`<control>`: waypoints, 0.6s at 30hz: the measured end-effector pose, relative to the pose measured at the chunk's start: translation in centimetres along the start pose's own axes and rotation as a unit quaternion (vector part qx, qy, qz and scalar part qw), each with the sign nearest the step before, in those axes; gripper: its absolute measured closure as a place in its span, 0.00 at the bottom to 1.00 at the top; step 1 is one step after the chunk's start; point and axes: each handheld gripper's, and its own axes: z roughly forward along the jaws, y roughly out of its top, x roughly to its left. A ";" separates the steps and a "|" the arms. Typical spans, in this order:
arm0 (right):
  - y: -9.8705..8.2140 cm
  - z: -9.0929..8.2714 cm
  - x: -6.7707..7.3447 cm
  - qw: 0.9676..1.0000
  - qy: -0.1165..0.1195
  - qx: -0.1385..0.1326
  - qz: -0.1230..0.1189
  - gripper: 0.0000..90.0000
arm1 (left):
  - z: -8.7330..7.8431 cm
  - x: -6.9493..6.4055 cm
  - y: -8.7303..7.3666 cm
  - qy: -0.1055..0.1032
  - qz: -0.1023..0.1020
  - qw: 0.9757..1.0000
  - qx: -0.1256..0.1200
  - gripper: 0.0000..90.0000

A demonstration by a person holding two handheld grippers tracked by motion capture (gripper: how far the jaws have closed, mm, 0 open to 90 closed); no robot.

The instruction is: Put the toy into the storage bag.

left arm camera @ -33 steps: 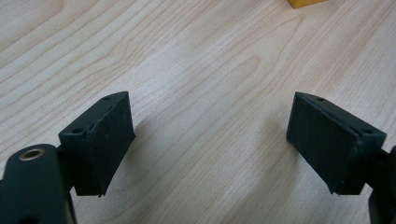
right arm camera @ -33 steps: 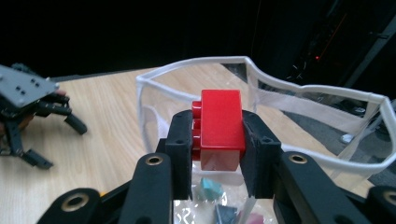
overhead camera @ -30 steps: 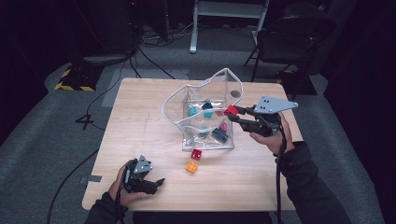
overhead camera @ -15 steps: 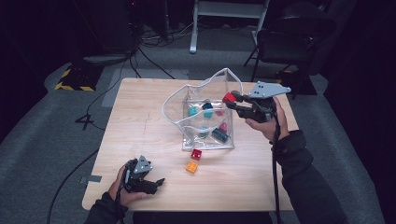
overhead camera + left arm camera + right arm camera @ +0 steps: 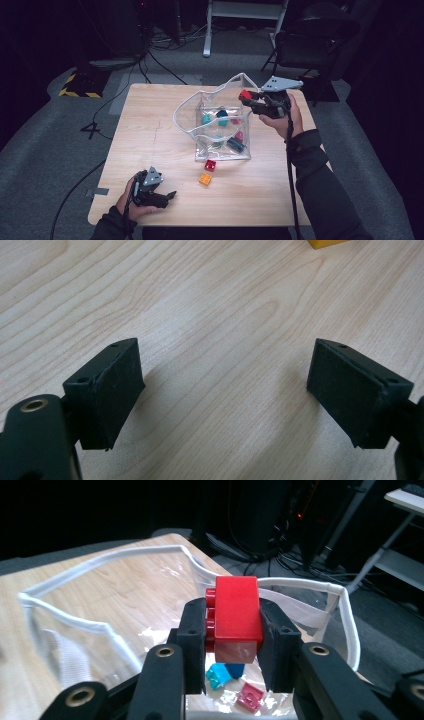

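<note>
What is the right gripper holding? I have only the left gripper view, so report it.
Observer: The right gripper is shut on a red block.
Operator: Tell me where it is.
Observer: Just above the open clear bag, near its rim.
Operator: Say what the bag holds.
Observer: Several blocks lie at its bottom, among them a teal block.

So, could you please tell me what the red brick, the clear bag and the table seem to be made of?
Red brick: probably hard plastic; smooth, slightly glossy faces, moulded studs.
Clear bag: likely soft transparent vinyl; see-through wrinkled walls with glare, white fabric-like piping along the rim.
Table: pale wood or wood-look laminate; visible grain, matte finish.
</note>
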 end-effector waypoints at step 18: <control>-0.1 3.0 -1.3 0.999 -0.019 0.031 0.029 0.75 | 0.0 0.0 0.0 0.001 -0.002 1.000 -0.002 0.17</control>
